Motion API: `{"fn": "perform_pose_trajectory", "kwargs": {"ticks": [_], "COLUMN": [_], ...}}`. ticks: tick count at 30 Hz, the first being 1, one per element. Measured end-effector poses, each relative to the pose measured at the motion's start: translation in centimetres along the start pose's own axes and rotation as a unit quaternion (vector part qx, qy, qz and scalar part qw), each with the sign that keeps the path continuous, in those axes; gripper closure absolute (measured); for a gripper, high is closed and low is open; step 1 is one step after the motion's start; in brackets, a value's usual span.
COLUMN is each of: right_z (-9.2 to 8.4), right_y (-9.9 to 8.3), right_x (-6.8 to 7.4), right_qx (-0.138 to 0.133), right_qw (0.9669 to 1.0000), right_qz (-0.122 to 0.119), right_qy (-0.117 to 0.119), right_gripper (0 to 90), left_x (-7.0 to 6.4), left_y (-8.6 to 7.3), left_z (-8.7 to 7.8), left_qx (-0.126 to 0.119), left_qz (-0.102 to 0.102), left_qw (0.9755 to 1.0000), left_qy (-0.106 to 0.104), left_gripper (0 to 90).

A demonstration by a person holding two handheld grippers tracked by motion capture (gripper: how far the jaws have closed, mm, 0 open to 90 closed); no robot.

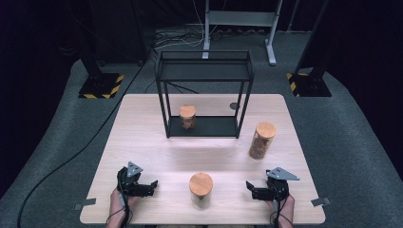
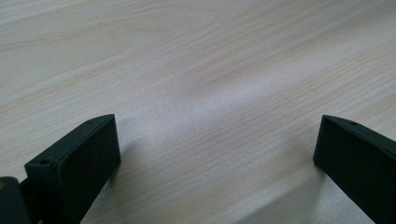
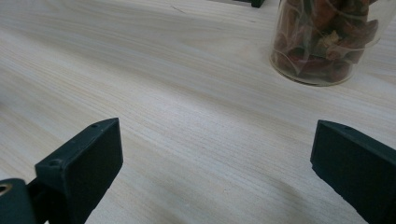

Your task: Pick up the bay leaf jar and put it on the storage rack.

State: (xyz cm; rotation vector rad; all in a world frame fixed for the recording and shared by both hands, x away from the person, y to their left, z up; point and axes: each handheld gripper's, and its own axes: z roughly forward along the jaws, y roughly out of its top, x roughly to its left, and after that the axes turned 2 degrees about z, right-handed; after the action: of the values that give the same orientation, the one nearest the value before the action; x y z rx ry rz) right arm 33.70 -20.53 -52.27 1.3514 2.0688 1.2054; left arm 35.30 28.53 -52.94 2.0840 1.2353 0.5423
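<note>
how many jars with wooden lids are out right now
3. One small jar stands on the bottom shelf of the black rack; one tall jar on the table right of the rack; one near jar at the front edge between the two tools.

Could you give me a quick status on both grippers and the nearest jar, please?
Left gripper and right gripper open, low over the table. Front jar upright between them, untouched. Nothing in the way.
</note>
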Motion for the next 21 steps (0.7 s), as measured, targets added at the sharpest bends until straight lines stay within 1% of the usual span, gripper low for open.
{"fn": "perform_pose_trajectory", "kwargs": {"ticks": [9, 21], "right_z": [-0.08, 0.0], "right_y": [-0.05, -0.07], "right_x": [-0.1, 0.23], "right_qx": [0.0, 0.009], "right_qw": [1.0, 0.9996], "right_qz": [0.008, 0.01], "right_qy": [0.001, -0.026], "right_gripper": [1.2, 0.2], "left_x": [-0.02, -0.04], "left_y": [0.0, 0.08], "left_z": [0.01, 0.08], "left_qx": [-0.001, -0.001], "left_qz": [-0.001, -0.004], "left_qw": [1.0, 1.0], "left_qy": [0.0, 0.003], "left_gripper": [0.0, 0.1]}}
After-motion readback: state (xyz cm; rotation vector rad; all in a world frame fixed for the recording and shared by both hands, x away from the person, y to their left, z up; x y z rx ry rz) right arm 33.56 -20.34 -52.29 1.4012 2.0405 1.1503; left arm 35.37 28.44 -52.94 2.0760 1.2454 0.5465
